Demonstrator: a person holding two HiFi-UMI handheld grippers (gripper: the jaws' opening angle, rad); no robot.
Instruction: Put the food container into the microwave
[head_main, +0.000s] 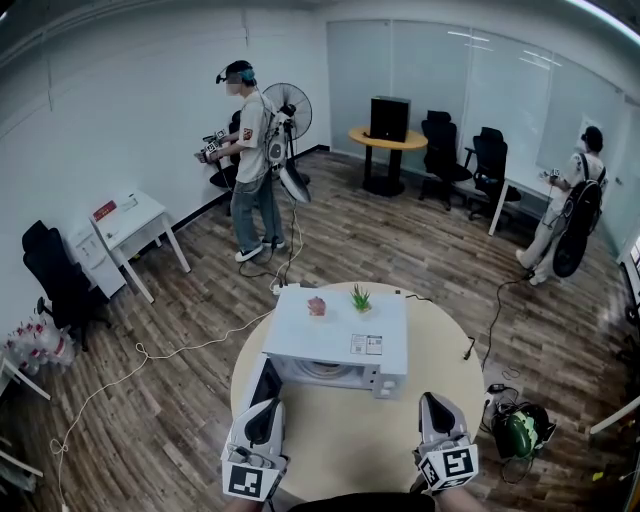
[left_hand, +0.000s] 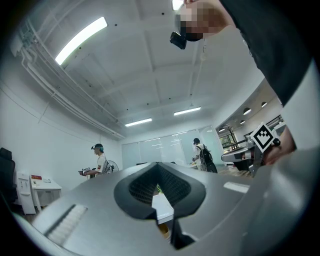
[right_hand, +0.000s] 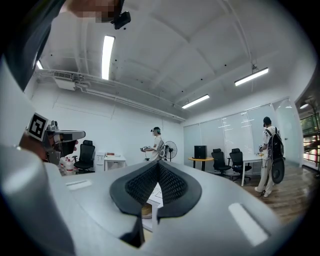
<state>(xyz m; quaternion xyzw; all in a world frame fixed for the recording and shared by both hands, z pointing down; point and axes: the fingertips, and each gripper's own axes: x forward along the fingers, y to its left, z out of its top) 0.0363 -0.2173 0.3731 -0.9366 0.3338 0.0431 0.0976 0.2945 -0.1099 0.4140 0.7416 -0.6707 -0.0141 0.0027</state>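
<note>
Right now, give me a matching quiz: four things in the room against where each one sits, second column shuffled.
1. plant
2. black box
3. fan
4. microwave

A. on the yellow table
B. on the beige table
C. beside the person near the left wall
D. on top of the microwave

Pairs: 1-D, 2-A, 3-C, 4-B

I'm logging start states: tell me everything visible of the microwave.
The microwave is a white box standing on the round beige table, front toward the person. Its cavity looks open, a pale turntable showing inside. On top sit a small pink item, a small green plant and a printed label. Neither the left gripper nor the right gripper touches it.
</note>
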